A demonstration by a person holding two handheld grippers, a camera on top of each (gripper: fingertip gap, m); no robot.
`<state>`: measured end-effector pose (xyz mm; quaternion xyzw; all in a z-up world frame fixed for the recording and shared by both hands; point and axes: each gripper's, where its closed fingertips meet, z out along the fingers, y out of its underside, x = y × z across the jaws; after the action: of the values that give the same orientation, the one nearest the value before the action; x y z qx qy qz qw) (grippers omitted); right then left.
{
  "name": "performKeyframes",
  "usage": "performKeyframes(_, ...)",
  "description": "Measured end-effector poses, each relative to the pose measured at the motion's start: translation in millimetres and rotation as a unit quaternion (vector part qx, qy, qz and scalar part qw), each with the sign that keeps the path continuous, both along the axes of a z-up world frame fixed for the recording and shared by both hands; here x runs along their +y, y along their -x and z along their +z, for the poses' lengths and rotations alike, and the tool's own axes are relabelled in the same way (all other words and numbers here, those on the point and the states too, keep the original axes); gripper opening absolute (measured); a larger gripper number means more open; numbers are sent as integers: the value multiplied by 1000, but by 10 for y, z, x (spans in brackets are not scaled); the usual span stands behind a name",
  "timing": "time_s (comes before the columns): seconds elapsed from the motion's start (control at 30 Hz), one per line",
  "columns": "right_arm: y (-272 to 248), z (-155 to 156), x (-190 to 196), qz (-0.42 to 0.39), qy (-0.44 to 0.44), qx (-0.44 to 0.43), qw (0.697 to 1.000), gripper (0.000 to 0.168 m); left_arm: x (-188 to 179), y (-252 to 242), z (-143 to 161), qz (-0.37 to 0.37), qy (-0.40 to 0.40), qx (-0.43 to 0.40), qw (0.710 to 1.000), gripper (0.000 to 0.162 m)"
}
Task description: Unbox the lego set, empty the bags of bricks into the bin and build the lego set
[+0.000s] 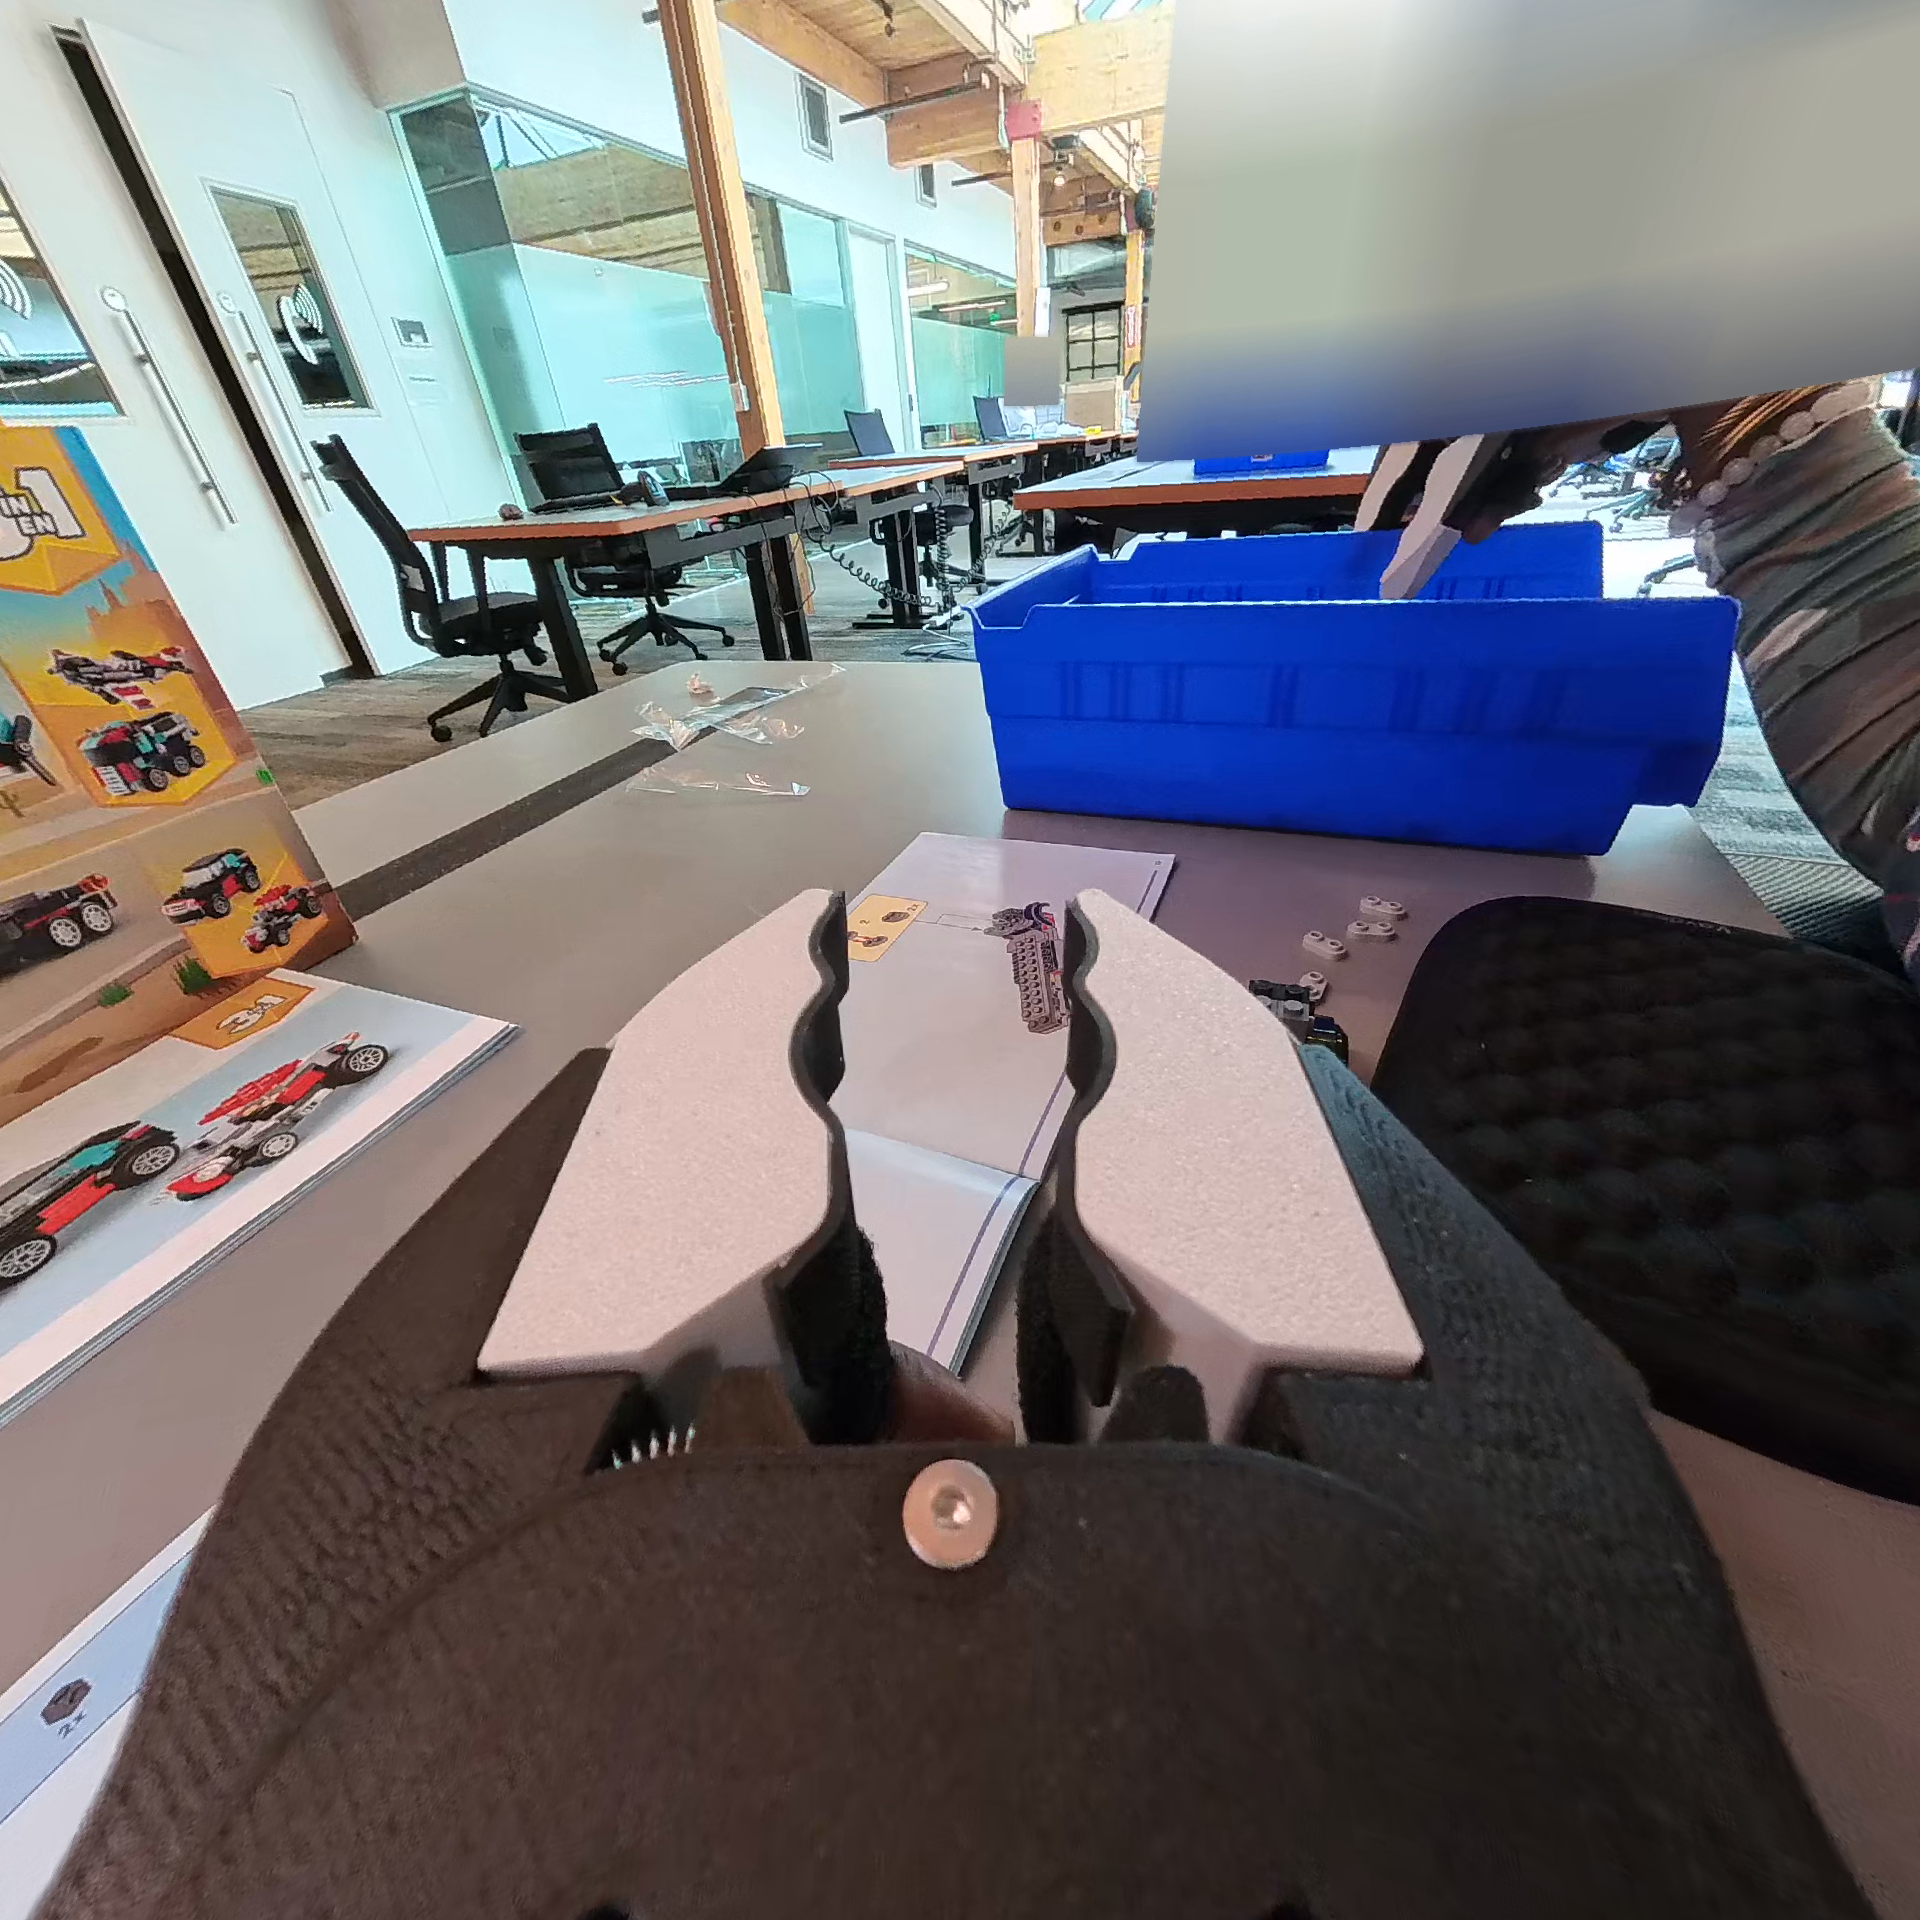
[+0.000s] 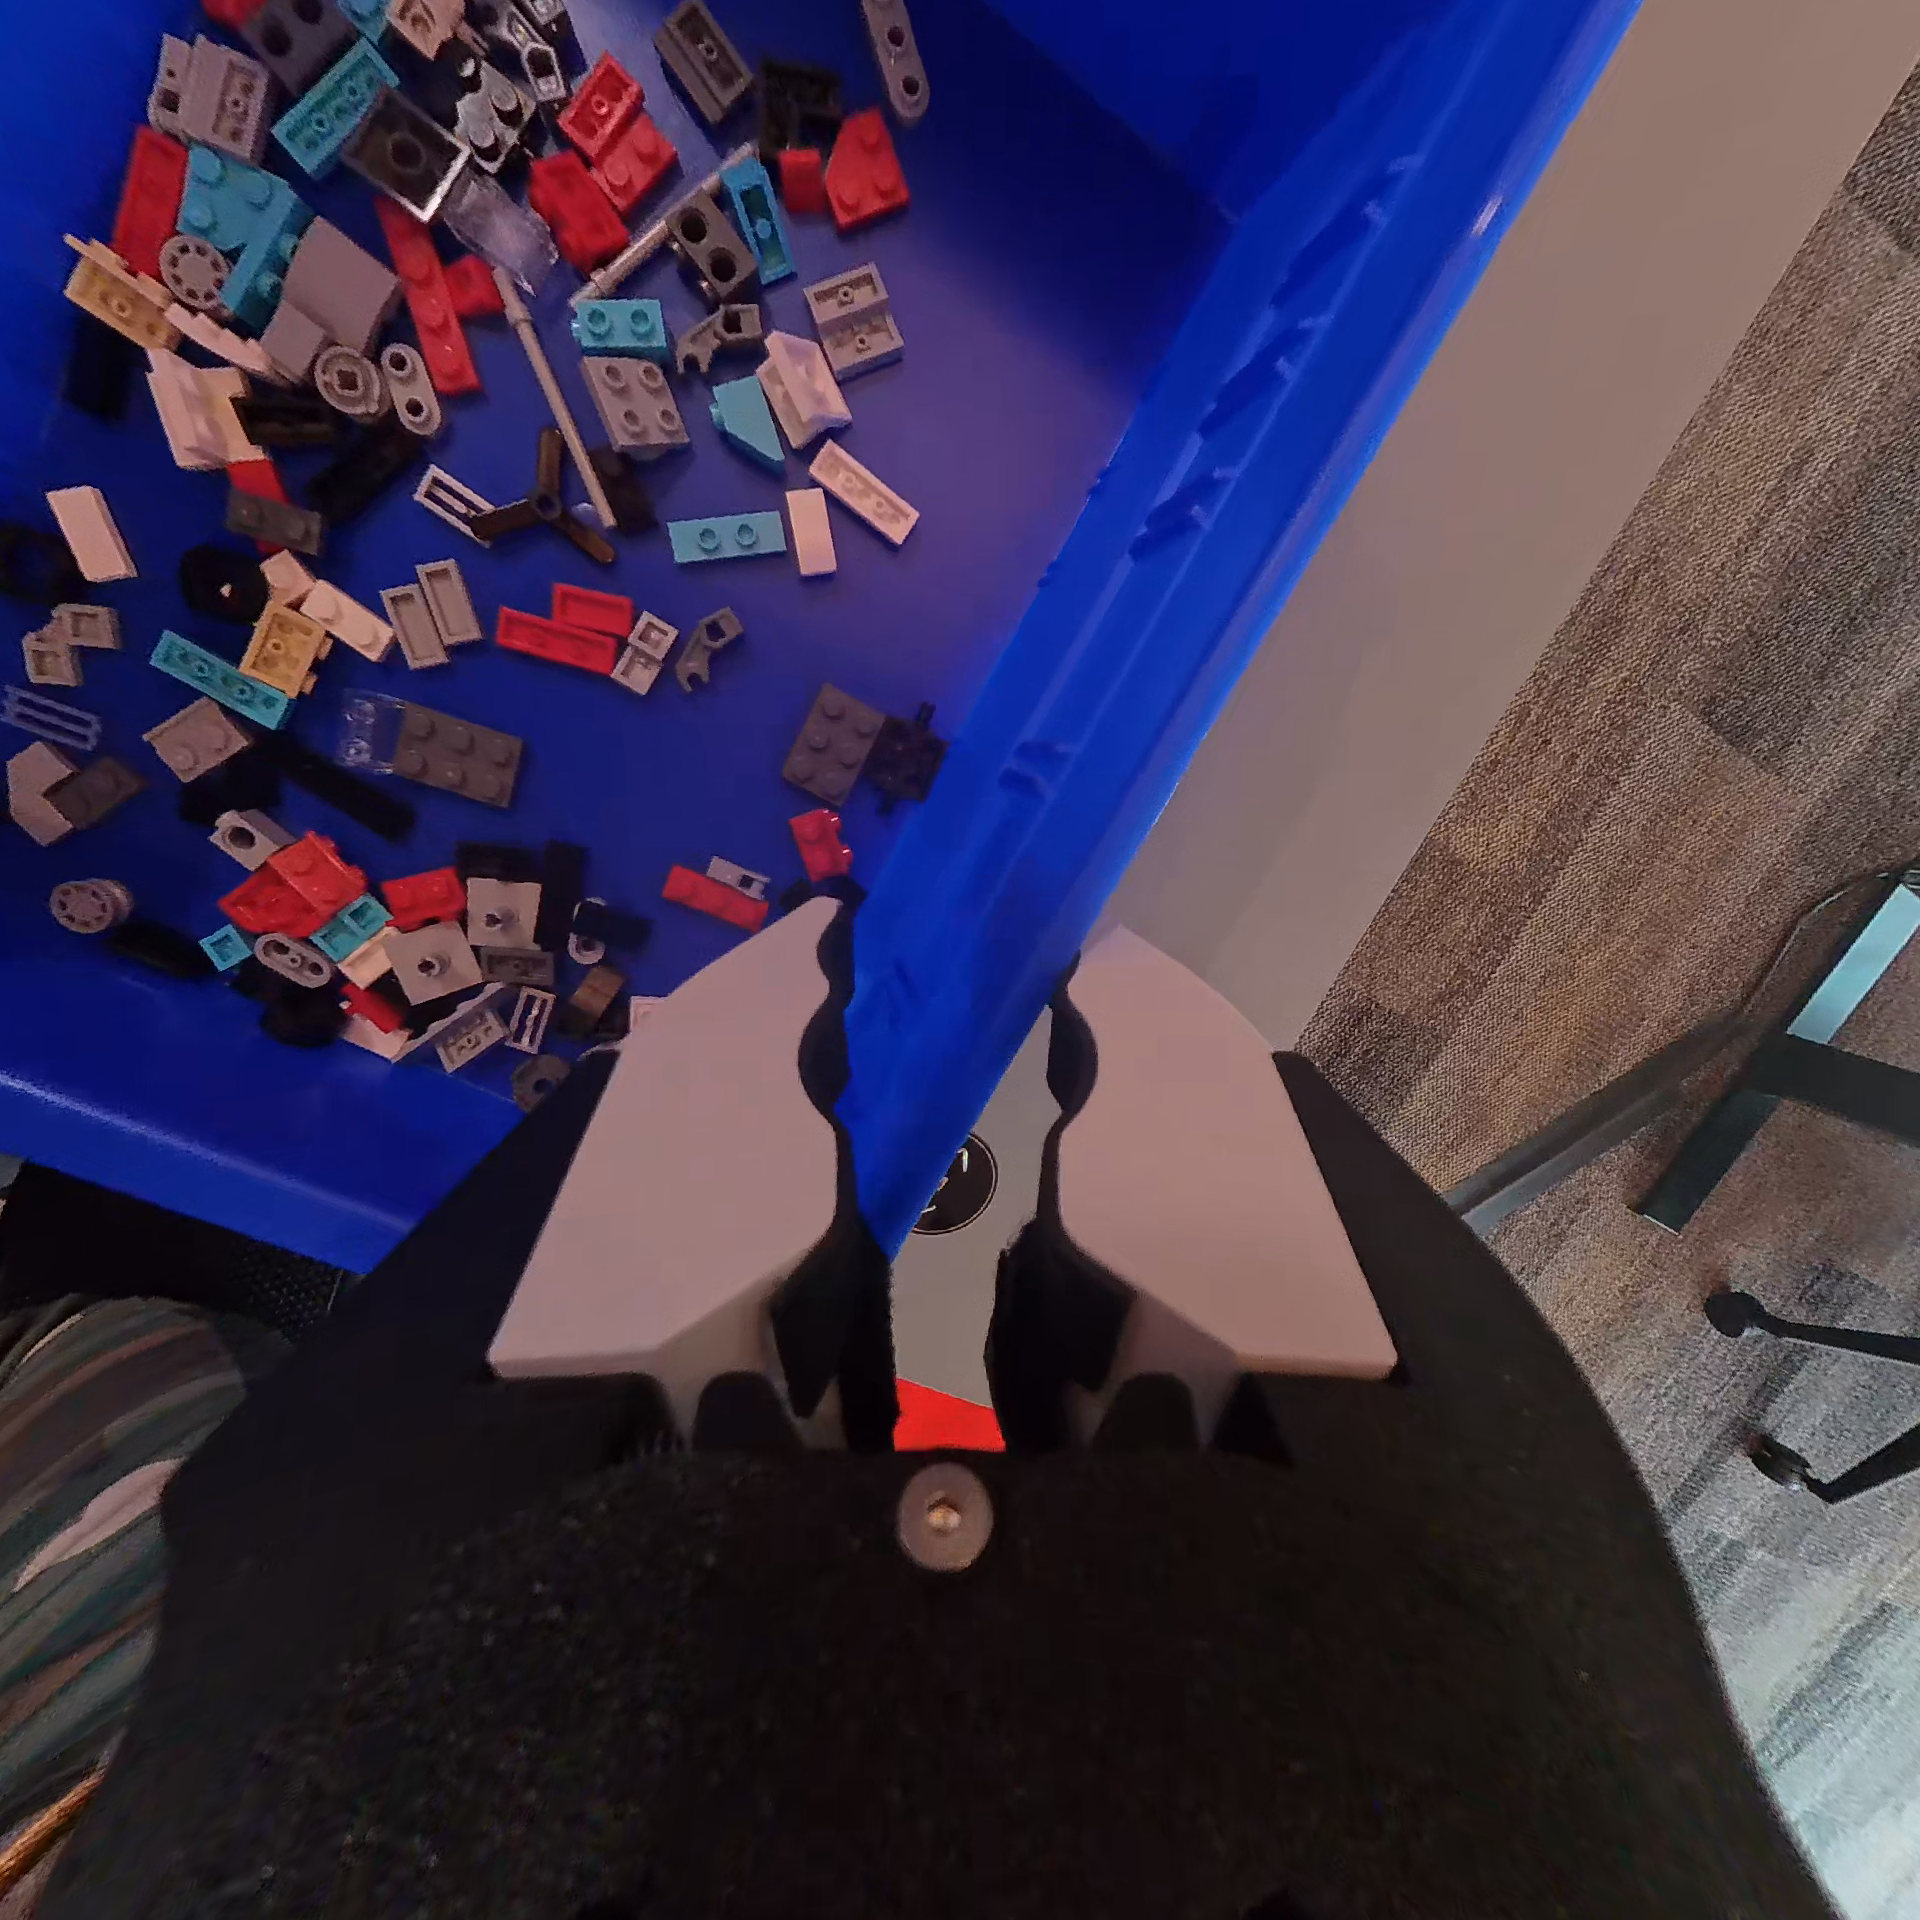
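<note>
My left gripper (image 1: pixel 951 914) is open and empty, low over an open instruction booklet (image 1: pixel 966 1039) on the grey table. The blue bin (image 1: pixel 1351 717) stands behind the booklet. My right gripper (image 1: pixel 1423 561) reaches down into the bin from above at the far right. In the right wrist view my right gripper (image 2: pixel 951 945) is open and empty, and the blue bin's near wall (image 2: pixel 1195 582) runs between its fingers. Many loose bricks (image 2: pixel 447 416), red, grey, black, teal and white, lie on the bin's floor. A small dark partial build (image 1: pixel 1294 1003) sits right of the booklet.
The lego box (image 1: pixel 135 748) stands at the left with a second booklet (image 1: pixel 239 1101) in front of it. Empty clear bags (image 1: pixel 717 717) lie farther back. A few small grey pieces (image 1: pixel 1351 930) lie by a black foam pad (image 1: pixel 1662 1143). A chair base (image 2: pixel 1818 1039) stands beyond the table edge. My right fingertips sit around 45 cm from my left ones.
</note>
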<state>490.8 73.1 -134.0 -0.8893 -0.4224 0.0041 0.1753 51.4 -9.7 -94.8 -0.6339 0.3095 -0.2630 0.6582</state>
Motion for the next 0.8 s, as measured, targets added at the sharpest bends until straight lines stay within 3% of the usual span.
performKeyframes(0.8,-39,-67,9,-9,19,-2,1000,29,14,21,11,5,4,-9,1000,39)
